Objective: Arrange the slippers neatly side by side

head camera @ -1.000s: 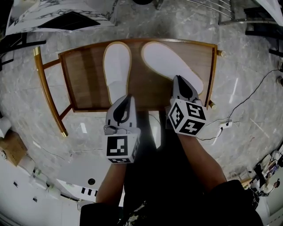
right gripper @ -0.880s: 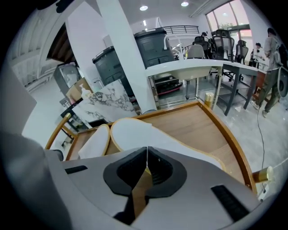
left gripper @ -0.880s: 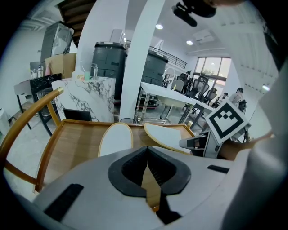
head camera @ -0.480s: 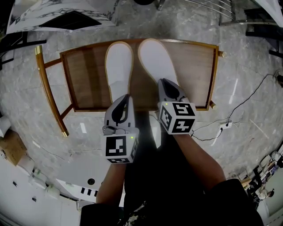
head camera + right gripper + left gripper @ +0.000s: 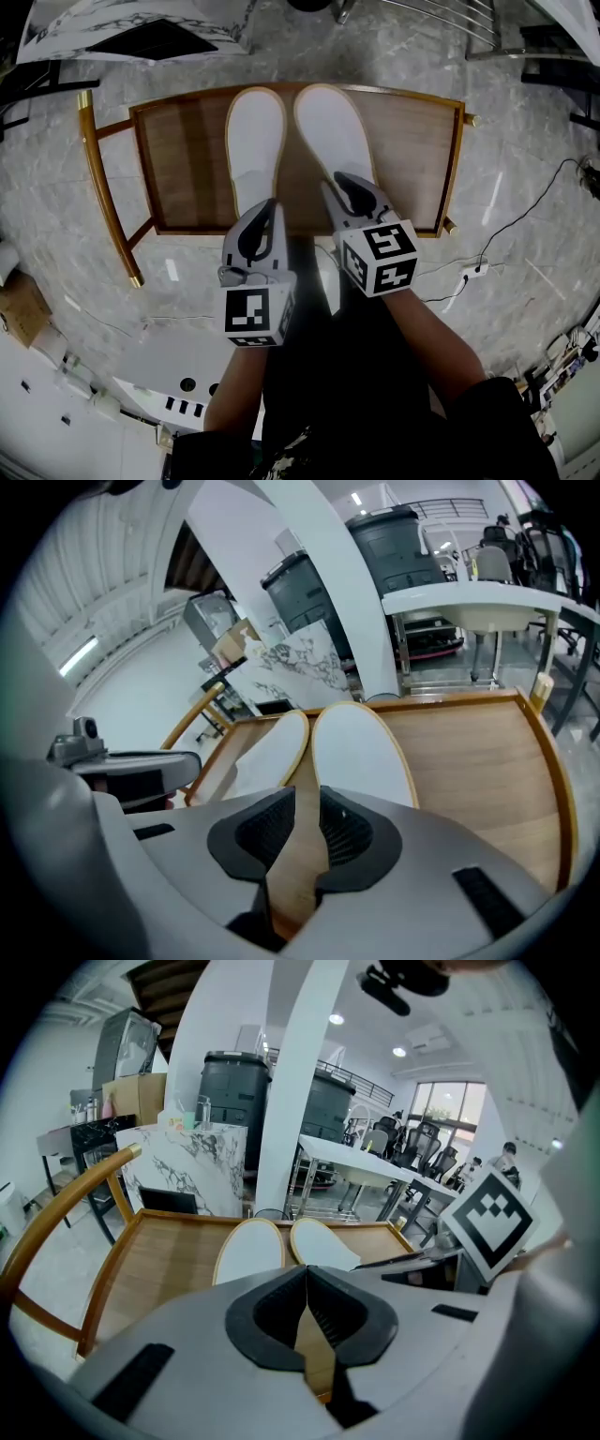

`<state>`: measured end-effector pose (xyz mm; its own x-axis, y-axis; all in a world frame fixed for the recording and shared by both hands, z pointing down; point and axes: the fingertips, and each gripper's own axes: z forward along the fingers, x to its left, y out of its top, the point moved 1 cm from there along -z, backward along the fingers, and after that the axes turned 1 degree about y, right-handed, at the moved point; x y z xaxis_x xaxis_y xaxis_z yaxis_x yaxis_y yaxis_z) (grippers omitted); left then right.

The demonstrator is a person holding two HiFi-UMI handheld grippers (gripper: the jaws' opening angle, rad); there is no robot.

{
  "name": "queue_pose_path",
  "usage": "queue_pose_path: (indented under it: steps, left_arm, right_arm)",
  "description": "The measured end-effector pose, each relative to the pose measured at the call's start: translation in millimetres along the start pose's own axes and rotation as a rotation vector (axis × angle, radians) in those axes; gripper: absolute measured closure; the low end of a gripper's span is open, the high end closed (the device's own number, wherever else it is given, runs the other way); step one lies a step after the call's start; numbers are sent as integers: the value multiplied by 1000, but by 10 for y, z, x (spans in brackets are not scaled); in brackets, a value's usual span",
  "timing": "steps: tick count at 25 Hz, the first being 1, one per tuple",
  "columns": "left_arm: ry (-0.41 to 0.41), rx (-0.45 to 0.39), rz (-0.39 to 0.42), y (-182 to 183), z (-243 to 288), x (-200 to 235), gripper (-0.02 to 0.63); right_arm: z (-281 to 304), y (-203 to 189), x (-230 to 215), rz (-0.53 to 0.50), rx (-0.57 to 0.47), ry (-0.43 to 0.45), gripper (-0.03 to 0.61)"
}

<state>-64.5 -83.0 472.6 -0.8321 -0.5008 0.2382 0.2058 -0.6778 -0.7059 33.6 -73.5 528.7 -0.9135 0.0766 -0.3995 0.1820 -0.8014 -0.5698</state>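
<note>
Two white slippers with tan rims lie side by side, toes away from me, on a low wooden table. The left slipper and the right slipper almost touch. My left gripper is shut at the left slipper's heel, and nothing shows between its pads. My right gripper sits at the right slipper's heel. Its jaws have just been opening and now stand apart, with only bare wood showing in the gap. In the right gripper view both slippers lie just ahead of the jaws.
The table has a raised wooden rim and a curved wooden rail on its left side. It stands on a marble floor. A cable and power strip lie to the right and a cardboard box to the left.
The right gripper moved left and swung the slanted right slipper round until it lay parallel to the left one. Its jaws then opened off the heel. The left gripper stayed put.
</note>
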Motion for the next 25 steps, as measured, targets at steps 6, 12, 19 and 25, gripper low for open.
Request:
queue_pose_path:
  steps: [6, 12, 19, 25]
  left_arm:
    - [10, 11, -4, -76, -26, 34, 609]
    - [2, 13, -2, -81, -36, 31, 609]
    - [5, 18, -5, -96, -50, 52, 609]
    - [11, 16, -9, -100, -65, 114, 609]
  right_arm:
    - [-147, 114, -361, -370, 20, -79, 506]
    - [12, 247, -394, -465, 84, 67, 515]
    - [288, 238, -426, -370, 144, 70, 563]
    - [232, 258, -414, -61, 92, 43, 572]
